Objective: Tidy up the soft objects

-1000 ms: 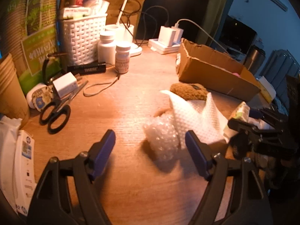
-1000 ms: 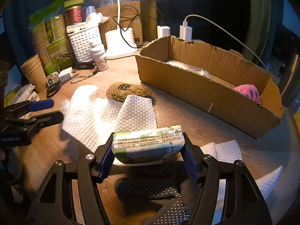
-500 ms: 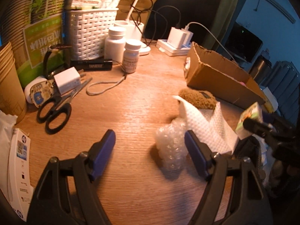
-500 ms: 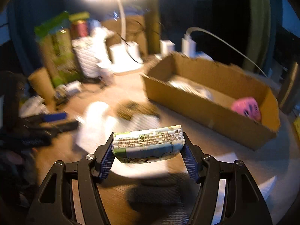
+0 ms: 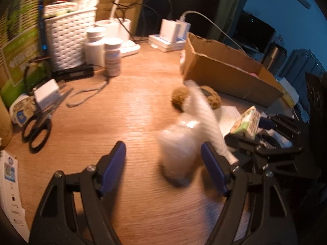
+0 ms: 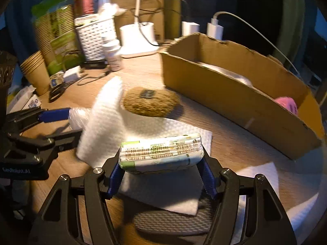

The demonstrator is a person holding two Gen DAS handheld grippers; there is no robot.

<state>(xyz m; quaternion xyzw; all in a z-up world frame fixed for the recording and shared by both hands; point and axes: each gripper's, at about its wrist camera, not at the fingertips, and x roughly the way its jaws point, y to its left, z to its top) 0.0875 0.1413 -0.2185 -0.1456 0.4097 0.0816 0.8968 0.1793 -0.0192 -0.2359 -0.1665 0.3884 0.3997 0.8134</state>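
Observation:
My right gripper (image 6: 161,167) is shut on a green-and-white tissue pack (image 6: 161,153), held above the desk; the pack also shows in the left wrist view (image 5: 246,124). My left gripper (image 5: 163,163) is open, with a wad of bubble wrap (image 5: 178,151) between its fingers, nearer the right one. A white paper towel (image 6: 106,122) stands folded up beside the wad. A brown fuzzy pad (image 6: 151,102) lies behind it. A dotted grey glove (image 6: 173,220) lies under the right gripper. The cardboard box (image 6: 235,102) holds a pink soft toy (image 6: 287,105).
At the desk's back left stand a white woven basket (image 5: 69,40), two pill bottles (image 5: 111,57), a lamp base (image 6: 139,38), chargers and cables (image 5: 173,32). Scissors (image 5: 38,130), paper cups (image 6: 36,73) and a white packet (image 5: 12,194) lie at the left.
My right gripper has lifted the tissue pack off the desk. My left gripper has closed in on the bubble wrap, and the paper towel has been pushed upright.

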